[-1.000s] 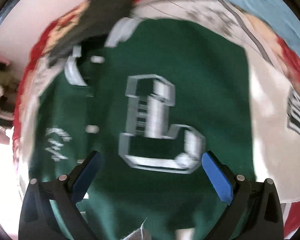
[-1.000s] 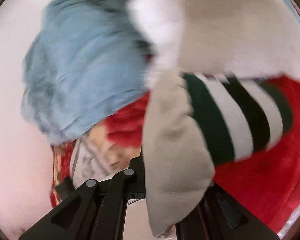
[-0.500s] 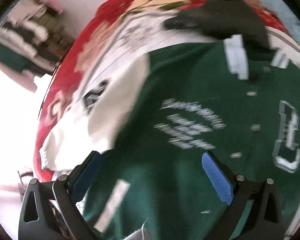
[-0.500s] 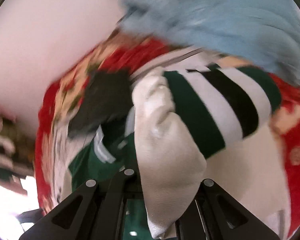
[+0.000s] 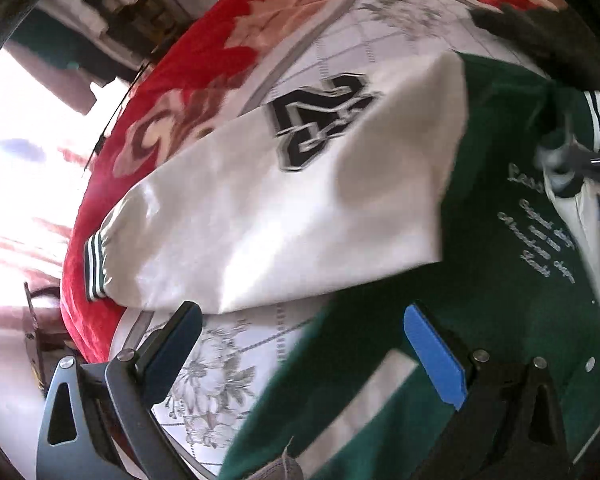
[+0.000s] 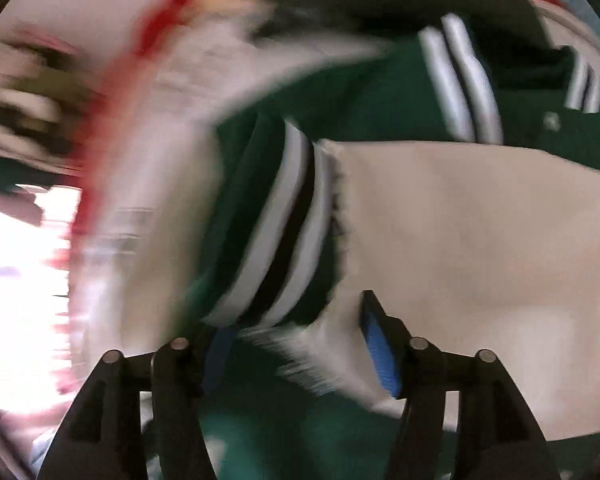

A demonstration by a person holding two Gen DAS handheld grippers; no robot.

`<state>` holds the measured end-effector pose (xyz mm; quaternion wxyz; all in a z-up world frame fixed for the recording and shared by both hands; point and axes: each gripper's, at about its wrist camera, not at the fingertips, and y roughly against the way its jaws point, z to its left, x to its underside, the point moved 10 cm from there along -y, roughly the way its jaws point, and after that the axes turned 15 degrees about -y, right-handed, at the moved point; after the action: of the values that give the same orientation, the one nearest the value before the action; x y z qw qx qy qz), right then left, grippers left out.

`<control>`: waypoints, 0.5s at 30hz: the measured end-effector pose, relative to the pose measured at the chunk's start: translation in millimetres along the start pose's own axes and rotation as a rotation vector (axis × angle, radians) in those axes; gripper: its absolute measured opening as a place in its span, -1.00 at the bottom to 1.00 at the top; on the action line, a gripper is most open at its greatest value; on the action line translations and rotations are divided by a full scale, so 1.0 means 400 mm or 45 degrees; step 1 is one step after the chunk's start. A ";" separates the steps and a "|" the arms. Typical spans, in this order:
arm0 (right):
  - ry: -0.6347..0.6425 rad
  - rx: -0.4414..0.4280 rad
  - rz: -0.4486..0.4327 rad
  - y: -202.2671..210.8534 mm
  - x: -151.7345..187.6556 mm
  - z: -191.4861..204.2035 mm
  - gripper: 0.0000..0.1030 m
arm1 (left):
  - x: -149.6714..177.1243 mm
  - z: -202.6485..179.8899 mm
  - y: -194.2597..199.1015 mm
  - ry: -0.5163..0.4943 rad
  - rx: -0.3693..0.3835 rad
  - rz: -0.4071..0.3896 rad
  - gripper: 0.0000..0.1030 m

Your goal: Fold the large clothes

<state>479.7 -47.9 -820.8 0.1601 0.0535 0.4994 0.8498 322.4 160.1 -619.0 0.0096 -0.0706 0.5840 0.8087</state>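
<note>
Jacket (image 5: 480, 264), green with white sleeves, lies spread on the floral bedspread (image 5: 204, 80). Your left gripper (image 5: 300, 344) hovers spread wide above it. Your right gripper (image 6: 300, 344) stands parted around the striped cuff (image 6: 276, 236).

The jacket (image 5: 480, 280) lies on the bedsheet (image 5: 220, 364), atop a blanket (image 5: 204, 92).

A home bedroom: a bed spread with a red floral blanket (image 5: 204, 80) and white flower-printed sheet (image 5: 220, 364), clothes piled (image 5: 112, 4) beyond.
</note>
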 end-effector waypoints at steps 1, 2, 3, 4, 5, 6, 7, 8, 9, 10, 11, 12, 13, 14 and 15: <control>-0.007 -0.083 -0.039 0.044 0.020 0.011 0.33 | 0.005 0.020 -0.002 0.020 0.003 0.004 1.00; -0.030 -0.145 -0.033 0.071 0.040 0.009 0.33 | 0.023 0.058 -0.008 0.066 0.023 0.013 1.00; -0.073 -0.181 -0.008 0.092 0.059 -0.007 0.33 | 0.037 0.086 -0.014 0.105 0.037 0.027 1.00; -0.129 -0.174 0.009 0.109 0.073 -0.037 0.33 | 0.050 0.105 -0.021 0.136 0.045 0.041 1.00; -0.165 -0.154 0.017 0.124 0.085 -0.069 0.33 | 0.073 0.143 -0.038 0.209 0.093 0.067 1.00; -0.199 -0.112 0.024 0.135 0.108 -0.106 0.33 | 0.091 0.152 -0.045 0.251 0.125 0.083 1.00; -0.221 -0.088 0.026 0.147 0.104 -0.130 0.33 | 0.110 0.175 -0.058 0.317 0.163 0.109 1.00; -0.245 -0.059 0.030 0.154 0.126 -0.158 0.33 | 0.132 0.212 -0.079 0.405 0.216 0.125 1.00; -0.268 -0.036 0.036 0.158 0.139 -0.177 0.33 | 0.147 0.239 -0.097 0.470 0.252 0.137 1.00; -0.308 -0.032 0.049 0.161 0.151 -0.193 0.33 | 0.157 0.257 -0.109 0.512 0.264 0.146 1.00; -0.351 -0.047 0.064 0.164 0.168 -0.212 0.33 | 0.173 0.284 -0.130 0.588 0.297 0.154 0.99; -0.424 -0.067 0.089 0.155 0.214 -0.237 0.33 | 0.186 0.302 -0.156 0.668 0.361 0.164 0.98; -0.476 -0.076 0.113 0.153 0.239 -0.257 0.33 | 0.194 0.309 -0.174 0.719 0.407 0.178 0.98; -0.530 -0.076 0.143 0.138 0.274 -0.276 0.33 | 0.210 0.320 -0.205 0.814 0.472 0.215 0.97; -0.565 -0.058 0.156 0.112 0.262 -0.278 0.33 | 0.218 0.328 -0.234 0.911 0.551 0.230 0.96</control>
<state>343.2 -126.4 -844.2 0.2151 0.2657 0.4283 0.8365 231.9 307.9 -677.7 -0.2499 -0.2916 0.7106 0.5895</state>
